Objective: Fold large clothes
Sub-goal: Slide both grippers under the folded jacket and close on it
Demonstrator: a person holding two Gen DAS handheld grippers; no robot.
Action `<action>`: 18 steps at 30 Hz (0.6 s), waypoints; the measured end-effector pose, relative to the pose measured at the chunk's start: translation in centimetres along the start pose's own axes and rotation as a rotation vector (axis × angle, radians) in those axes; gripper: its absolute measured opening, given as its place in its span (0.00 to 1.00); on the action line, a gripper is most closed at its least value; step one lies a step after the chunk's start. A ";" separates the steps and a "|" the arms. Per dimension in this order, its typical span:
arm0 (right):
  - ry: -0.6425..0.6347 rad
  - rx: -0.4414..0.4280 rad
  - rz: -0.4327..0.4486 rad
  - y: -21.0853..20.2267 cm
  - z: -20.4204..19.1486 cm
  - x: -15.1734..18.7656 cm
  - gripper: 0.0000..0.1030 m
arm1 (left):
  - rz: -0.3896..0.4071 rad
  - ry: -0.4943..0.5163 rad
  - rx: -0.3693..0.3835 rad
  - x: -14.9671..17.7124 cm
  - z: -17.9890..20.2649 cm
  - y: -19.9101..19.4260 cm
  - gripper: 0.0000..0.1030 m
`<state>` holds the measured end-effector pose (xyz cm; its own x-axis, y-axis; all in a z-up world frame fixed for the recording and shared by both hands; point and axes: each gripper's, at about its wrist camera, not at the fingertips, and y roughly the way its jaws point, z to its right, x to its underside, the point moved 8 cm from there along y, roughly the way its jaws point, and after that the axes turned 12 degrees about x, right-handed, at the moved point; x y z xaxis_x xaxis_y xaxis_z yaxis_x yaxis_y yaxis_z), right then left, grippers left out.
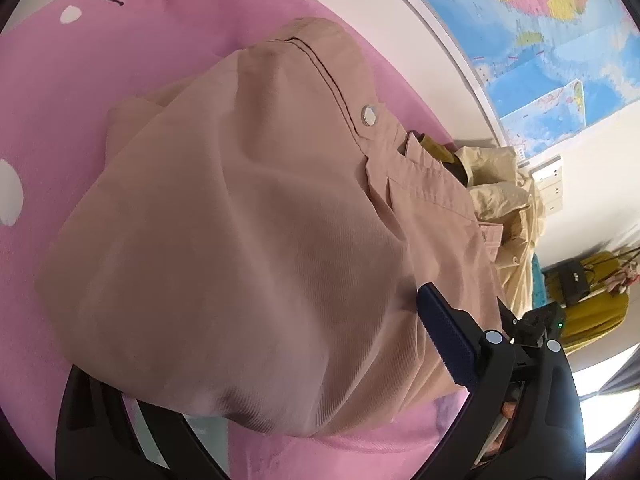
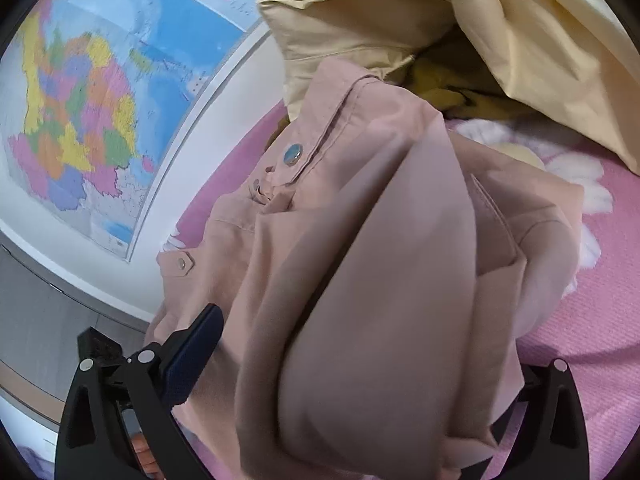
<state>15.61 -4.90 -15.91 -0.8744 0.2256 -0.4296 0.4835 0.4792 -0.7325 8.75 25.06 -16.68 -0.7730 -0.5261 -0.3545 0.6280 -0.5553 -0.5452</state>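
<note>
A pink blanket (image 1: 60, 92) with white flower shapes covers the surface, and on it lies the pink jacket (image 1: 224, 240), bundled into a thick, roughly folded mound. In the left wrist view its long axis runs from the near lower edge up and away toward the snap button (image 1: 369, 115) and the collar end. Behind it, touching the collar end, sits a loose heap of cream clothing (image 2: 500, 32) with a mustard piece (image 2: 440, 84) tucked among its folds. A coloured map (image 2: 80, 120) hangs on the wall beyond.

The jacket lies straight ahead of both tools and partly between their fingers. The left gripper (image 1: 248, 364) stands wide apart; its blue-padded finger rests beside the mound's right flank, and the other finger is mostly hidden under the cloth. The right gripper (image 2: 380, 368) is also spread wide, with the bulging fold between its fingers but no pad visibly pressing on it. Neither seems clearly nearer; each straddles one end of the near edge.

No boxes or baskets show, so nothing is held in anything.
</note>
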 end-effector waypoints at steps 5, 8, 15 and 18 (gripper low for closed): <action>0.015 -0.089 -0.089 1.2 0.2 0.8 0.34 | 0.014 0.023 -0.045 -0.2 -0.3 -0.2 0.58; -0.007 -0.096 -0.086 1.2 0.0 0.8 0.35 | 0.016 0.034 -0.059 -0.2 -0.7 -0.6 0.49; 0.029 -0.154 -0.084 1.2 -0.3 0.3 0.44 | 0.009 0.007 -0.001 -0.5 -0.4 0.0 0.74; 0.017 -0.146 -0.080 1.3 -0.3 0.5 0.28 | 0.020 0.084 -0.090 -0.6 0.1 0.4 0.54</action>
<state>15.84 -3.90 -16.93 -0.9111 0.1954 -0.3630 0.4022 0.6145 -0.6787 9.50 25.06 -16.63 -0.7677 -0.4788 -0.4260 0.6355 -0.4832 -0.6022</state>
